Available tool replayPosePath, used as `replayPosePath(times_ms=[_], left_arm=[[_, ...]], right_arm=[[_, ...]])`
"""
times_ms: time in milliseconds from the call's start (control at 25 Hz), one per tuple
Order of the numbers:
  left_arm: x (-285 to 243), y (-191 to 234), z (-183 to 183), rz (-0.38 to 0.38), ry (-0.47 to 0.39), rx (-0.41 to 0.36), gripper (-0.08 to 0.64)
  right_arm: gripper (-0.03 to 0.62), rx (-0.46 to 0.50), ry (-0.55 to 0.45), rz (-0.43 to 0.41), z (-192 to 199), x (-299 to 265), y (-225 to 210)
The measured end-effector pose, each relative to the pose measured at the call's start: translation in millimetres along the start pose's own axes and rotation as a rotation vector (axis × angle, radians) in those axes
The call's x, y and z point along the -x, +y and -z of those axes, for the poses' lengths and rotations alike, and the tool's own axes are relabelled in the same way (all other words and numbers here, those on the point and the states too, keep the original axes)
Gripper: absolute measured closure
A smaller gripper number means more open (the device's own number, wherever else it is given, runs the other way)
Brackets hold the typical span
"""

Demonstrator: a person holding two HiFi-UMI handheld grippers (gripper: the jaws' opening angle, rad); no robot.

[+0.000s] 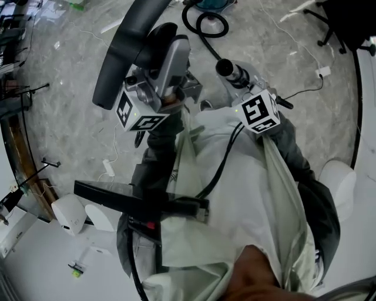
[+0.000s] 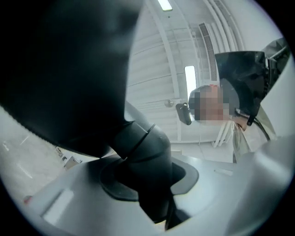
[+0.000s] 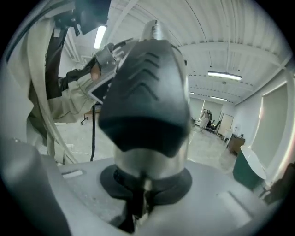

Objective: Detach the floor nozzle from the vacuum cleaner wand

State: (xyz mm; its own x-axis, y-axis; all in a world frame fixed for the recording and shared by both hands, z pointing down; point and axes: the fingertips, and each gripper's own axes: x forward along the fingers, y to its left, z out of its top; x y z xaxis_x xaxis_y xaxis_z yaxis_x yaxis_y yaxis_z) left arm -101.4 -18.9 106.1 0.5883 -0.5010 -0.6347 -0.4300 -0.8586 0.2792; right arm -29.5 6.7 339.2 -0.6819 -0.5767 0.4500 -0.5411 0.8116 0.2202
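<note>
The dark floor nozzle (image 1: pixel 126 50) is up in the air at the upper left of the head view. My left gripper (image 1: pixel 170 56) is shut on its round neck (image 2: pixel 147 156), and the nozzle's wide body (image 2: pixel 60 69) fills that gripper view's upper left. The chrome wand (image 1: pixel 230 72) with its dark plastic cuff (image 3: pixel 147 78) is clamped in my right gripper (image 1: pixel 241 83), jaws tight round the metal tube (image 3: pixel 150 161). In the head view the wand's open end and the nozzle sit side by side with a gap between them.
A coiled black hose (image 1: pixel 205 23) and the teal vacuum body (image 1: pixel 216 4) lie on the marble floor ahead. An office chair base (image 1: pixel 329 26) and a white plug with cable (image 1: pixel 322 72) are at the far right. White fixtures (image 1: pixel 70 214) stand at the lower left.
</note>
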Motion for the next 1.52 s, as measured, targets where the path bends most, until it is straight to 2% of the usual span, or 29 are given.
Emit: replayPosePath(times_ms=[160, 320, 440, 680, 840, 1040, 1520], left_arm=[[32, 18, 30, -0.11, 0.134, -0.012, 0.445], [65, 28, 44, -0.189, 0.18, 0.024, 0.445], [83, 31, 58, -0.233, 0.235, 0.02, 0.445], [112, 31, 90, -0.285, 0.348, 0.015, 0.445], [120, 31, 104, -0.294, 0.376, 0.037, 0.445], [120, 31, 110, -0.297, 0.405, 0.011, 0.445], [120, 29, 107, -0.307, 0.369, 0.022, 0.445]], right_arm=[[0.534, 0.011, -0.014, 0.015, 11, 17, -8], [0.533, -0.037, 0.003, 0.036, 29, 26, -17], [0.532, -0.07, -0.014, 0.056, 34, 31, -19], [0.532, -0.057, -0.036, 0.114, 40, 45, -21], [0.532, -0.064, -0.052, 0.137, 42, 50, -26], [0.532, -0.087, -0.043, 0.163, 45, 49, -33], [0.532, -0.067, -0.037, 0.155, 40, 42, -31]])
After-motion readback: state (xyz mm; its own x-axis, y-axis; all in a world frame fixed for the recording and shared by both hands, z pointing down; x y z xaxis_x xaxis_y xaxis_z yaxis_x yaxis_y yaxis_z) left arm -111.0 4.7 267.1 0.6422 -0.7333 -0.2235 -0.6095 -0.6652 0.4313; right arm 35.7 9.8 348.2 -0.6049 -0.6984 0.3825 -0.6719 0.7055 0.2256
